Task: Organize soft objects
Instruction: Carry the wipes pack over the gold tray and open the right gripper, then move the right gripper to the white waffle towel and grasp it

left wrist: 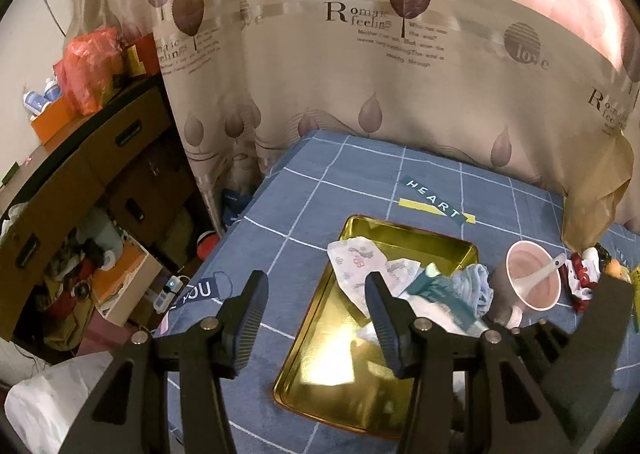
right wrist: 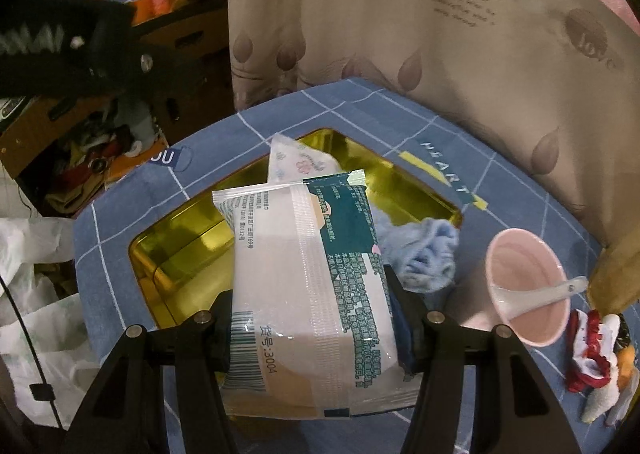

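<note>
The gold tray [left wrist: 320,370] is glossy, mirror-bright metal, lying on a matt, soft blue checked cloth [left wrist: 320,190]. The tissue pack [right wrist: 304,294] has a smooth, shiny plastic wrapper, and the light blue towel [right wrist: 428,254] looks fuzzy. The pink cup [right wrist: 524,286] and white spoon [right wrist: 536,296] look smooth and glazed; the fingers [left wrist: 248,318] are matt black, ribbed plastic.

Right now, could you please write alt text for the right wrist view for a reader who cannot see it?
The right gripper clamps a white-and-teal tissue pack above a gold tray on blue checked cloth. A blue rag lies beside it; a pink cup stands right.
</note>
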The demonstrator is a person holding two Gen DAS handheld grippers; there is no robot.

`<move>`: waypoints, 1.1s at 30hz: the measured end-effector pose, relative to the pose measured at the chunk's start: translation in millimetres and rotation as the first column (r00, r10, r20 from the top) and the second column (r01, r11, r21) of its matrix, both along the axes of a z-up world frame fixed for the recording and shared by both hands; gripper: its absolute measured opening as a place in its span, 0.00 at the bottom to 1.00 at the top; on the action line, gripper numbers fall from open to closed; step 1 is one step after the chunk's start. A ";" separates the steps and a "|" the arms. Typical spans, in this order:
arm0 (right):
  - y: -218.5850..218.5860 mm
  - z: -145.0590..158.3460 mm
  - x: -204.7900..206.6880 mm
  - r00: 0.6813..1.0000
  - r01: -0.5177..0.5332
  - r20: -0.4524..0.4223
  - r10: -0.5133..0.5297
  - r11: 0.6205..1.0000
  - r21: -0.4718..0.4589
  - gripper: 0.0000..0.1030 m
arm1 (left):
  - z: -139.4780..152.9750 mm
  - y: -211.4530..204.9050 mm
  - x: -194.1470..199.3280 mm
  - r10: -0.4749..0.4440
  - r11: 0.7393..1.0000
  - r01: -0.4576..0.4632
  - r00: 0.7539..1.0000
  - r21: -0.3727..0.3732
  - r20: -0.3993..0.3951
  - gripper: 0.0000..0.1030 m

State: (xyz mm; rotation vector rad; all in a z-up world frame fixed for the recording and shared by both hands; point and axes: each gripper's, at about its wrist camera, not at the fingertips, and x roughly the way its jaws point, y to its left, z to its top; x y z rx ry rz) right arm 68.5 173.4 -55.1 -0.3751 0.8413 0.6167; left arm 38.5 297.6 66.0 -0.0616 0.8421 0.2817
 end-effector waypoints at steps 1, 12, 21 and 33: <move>3.3 -3.5 0.6 1.000 -0.002 -0.007 0.002 1.000 -0.002 0.53 | -0.3 0.9 -0.3 0.002 1.000 -0.002 1.000 -0.003 -0.001 0.50; 8.7 -25.2 6.4 0.995 0.007 -0.102 -0.003 0.999 0.045 0.54 | -2.4 10.4 0.5 0.027 0.999 -0.027 1.000 -0.018 -0.008 0.50; 15.9 -31.7 0.6 0.994 -0.015 -0.106 0.017 1.000 0.023 0.57 | -0.1 15.4 -0.4 0.043 0.998 -0.043 0.999 -0.039 -0.006 0.50; -26.3 13.9 -19.9 0.999 -0.009 -0.049 0.015 0.992 0.129 0.76 | 3.7 11.0 -3.1 0.032 0.999 -0.032 0.999 -0.038 0.005 0.50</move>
